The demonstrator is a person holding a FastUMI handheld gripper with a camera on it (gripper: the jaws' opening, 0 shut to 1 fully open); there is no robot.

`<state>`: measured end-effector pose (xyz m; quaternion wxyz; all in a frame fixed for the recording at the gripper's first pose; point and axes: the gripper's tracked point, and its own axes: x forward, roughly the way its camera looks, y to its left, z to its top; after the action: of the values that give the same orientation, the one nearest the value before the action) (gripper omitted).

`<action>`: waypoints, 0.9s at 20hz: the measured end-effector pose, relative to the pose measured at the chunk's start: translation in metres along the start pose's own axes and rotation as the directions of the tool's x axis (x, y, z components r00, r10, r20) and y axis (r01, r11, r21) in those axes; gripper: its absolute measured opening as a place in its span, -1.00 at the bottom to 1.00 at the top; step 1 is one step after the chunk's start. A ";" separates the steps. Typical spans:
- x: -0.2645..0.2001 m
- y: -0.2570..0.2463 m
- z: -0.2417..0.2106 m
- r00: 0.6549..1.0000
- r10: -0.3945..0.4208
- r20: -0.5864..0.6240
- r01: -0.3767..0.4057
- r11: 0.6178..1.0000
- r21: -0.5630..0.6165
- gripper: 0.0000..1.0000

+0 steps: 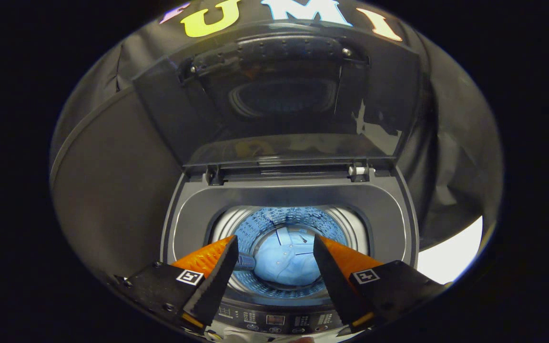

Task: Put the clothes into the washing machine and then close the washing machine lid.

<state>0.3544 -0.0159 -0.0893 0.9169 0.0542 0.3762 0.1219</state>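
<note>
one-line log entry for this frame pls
claw: open, empty, above drum | shirt: lying in drum | lid: raised, not yet closed | next: probably close lid

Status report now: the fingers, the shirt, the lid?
Gripper open above the drum, fingers holding nothing. Shirt lying in the drum. Lid up, not yet closed; nothing on the rim.

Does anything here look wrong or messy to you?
Nothing stands out. The blue shirt lies down inside the drum of the washing machine, nothing hanging over the rim. The lid stands open and upright on its hinges. The hand-held gripper hovers open above the drum, holding nothing.
</note>
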 end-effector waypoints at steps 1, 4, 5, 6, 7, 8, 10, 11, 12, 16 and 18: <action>-0.007 0.001 0.002 1.000 0.002 0.009 -0.001 1.000 -0.005 0.95; -0.032 0.007 0.012 0.999 0.006 0.042 -0.005 1.000 -0.009 0.95; -0.039 0.011 0.016 0.998 0.015 0.056 -0.015 1.000 -0.014 0.95; -0.047 0.013 0.022 0.997 0.015 0.072 -0.013 1.000 -0.023 0.95; -0.055 0.016 0.026 0.996 0.019 0.085 -0.016 0.999 -0.035 0.95; -0.063 0.018 0.033 0.995 0.020 0.099 -0.016 0.999 -0.045 0.95; -0.077 0.021 0.049 0.991 0.022 0.129 -0.016 0.999 -0.052 0.95; -0.083 0.022 0.059 0.989 0.023 0.144 -0.016 0.999 -0.049 0.95; -0.092 0.025 0.071 0.986 0.027 0.162 -0.020 0.999 -0.045 0.95; -0.117 0.033 0.125 0.971 0.029 0.235 -0.019 0.999 -0.043 0.95; -0.124 0.037 0.153 0.963 0.030 0.267 -0.018 0.999 -0.048 0.95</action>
<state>0.3695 -0.0146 0.1105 0.9587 0.0542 0.2454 0.1331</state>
